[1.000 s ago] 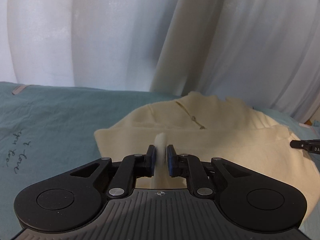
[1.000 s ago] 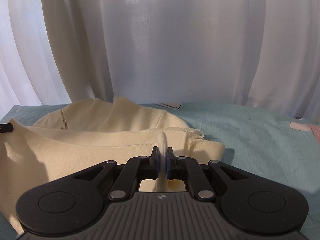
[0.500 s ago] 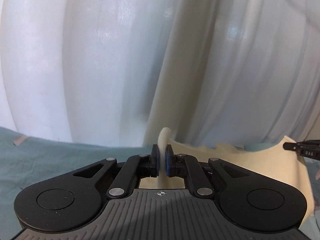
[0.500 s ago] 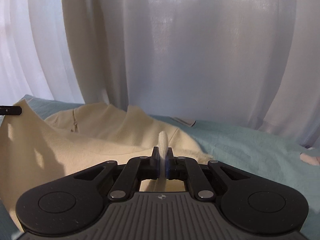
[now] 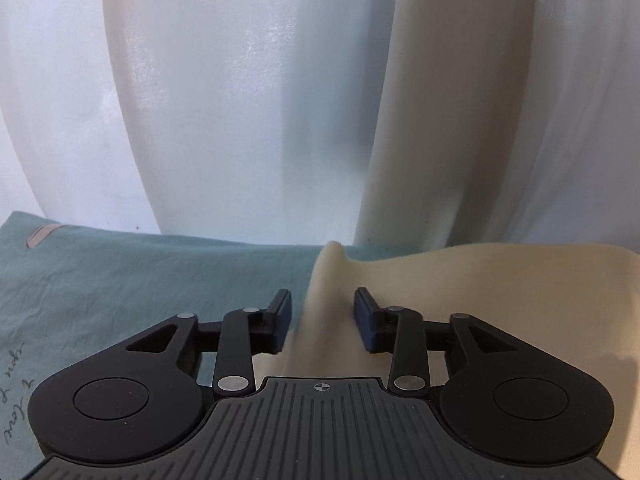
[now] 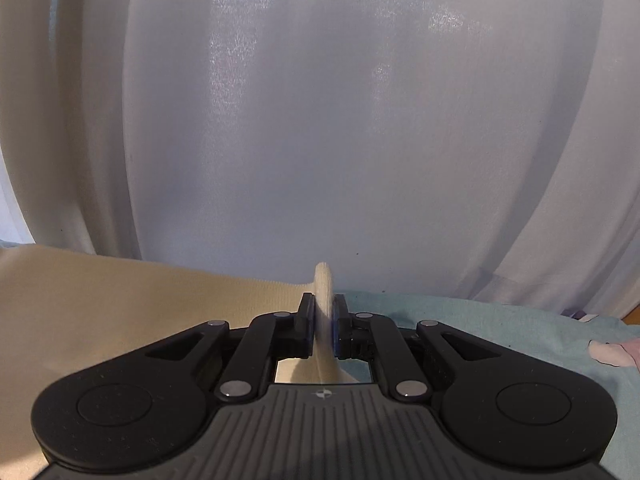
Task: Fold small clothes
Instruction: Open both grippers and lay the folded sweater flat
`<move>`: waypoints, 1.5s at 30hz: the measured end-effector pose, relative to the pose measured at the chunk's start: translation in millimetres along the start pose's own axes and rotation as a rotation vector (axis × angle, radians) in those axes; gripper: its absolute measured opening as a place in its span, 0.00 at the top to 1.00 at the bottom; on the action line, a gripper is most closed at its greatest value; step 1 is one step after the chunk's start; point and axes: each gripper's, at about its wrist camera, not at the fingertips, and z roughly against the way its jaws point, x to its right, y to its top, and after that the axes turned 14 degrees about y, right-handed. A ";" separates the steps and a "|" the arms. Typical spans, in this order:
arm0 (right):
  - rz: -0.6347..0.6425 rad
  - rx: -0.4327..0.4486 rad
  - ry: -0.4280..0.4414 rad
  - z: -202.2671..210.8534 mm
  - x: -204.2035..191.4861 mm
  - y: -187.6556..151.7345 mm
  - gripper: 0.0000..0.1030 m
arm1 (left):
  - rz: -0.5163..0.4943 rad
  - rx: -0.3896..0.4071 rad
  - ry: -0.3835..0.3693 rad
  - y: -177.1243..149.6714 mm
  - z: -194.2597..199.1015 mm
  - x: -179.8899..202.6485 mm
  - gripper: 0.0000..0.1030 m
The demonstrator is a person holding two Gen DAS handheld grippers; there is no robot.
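1. A pale white pleated curtain [image 5: 240, 100] fills the upper two thirds of both wrist views, with a cream fold of it hanging at upper right in the left view.
2. A teal-green wrinkled bedsheet [image 5: 140, 280] spreads across the lower left of the left view and the lower right of the right view; dark handwriting-style print runs along its far left edge.
3. The cream-yellow knitted garment [image 5: 500, 300], the thing being folded, lies across the lower right of the left view and the lower left of the right view, its far edge raised off the sheet.
4. The left gripper [image 5: 323, 314], black with blue pads, has its jaws opening: a ridge of cream knit stands between them, but the pads no longer press on it.
5. The right gripper [image 6: 324, 322] is pinched narrowly on a thin upright edge of the same garment.
6. Progress, as I judge it: a fold looks carried over and is being released on one side; the right release and any smoothing remain.
7. Hidden: the garment's shape, collar and sleeves are cut off by the gripper bodies, so how many folds are done cannot be told. A small pinkish item [image 6: 608, 352] at right is too cropped to identify.
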 end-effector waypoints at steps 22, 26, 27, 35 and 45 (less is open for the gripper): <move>-0.179 -0.057 0.409 156.3 -9.3 -98.8 0.74 | 0.095 -0.138 -0.170 -82.5 90.4 -76.5 0.31; -0.226 -0.066 0.331 162.0 -4.8 -107.6 0.74 | 0.096 -0.146 -0.167 -84.8 96.2 -80.6 0.32; -0.251 -0.054 0.309 163.7 2.5 -106.7 0.74 | 0.099 -0.149 -0.163 -84.4 97.5 -82.4 0.32; -0.310 -0.072 0.211 175.4 26.5 -111.5 0.74 | 0.165 -0.215 -0.182 -88.0 95.3 -97.0 0.32; -0.114 0.053 0.141 194.0 -2.6 -95.6 0.49 | 0.223 -0.259 -0.240 -88.9 88.1 -105.8 0.28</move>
